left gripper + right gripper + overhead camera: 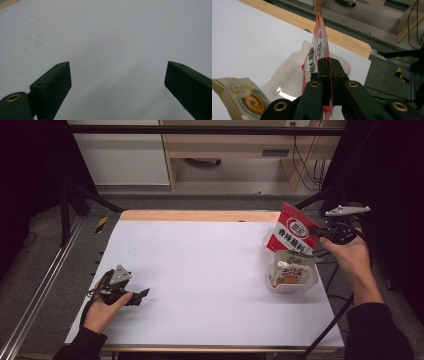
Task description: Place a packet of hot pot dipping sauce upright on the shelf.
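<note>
my right claw (327, 75) pinches the flat, glossy red packet (291, 231) above the clear plastic tray (310, 282). my left claw (117, 82) is spread over the white table (200, 270), far left.

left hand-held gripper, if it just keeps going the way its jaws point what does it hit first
Nothing close, it seems. The left hand-held gripper sits low over the white table cover, jaws open, pointing across bare surface. Far off in that rough line lies the clear tray with its packets, though depth is hard to judge.

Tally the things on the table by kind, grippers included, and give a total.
Red sachet, held in the right gripper: 1
Beige spouted pouch: 1
Clear plastic tub: 1
Grippers, counting the left gripper: 2
Total: 5
</note>
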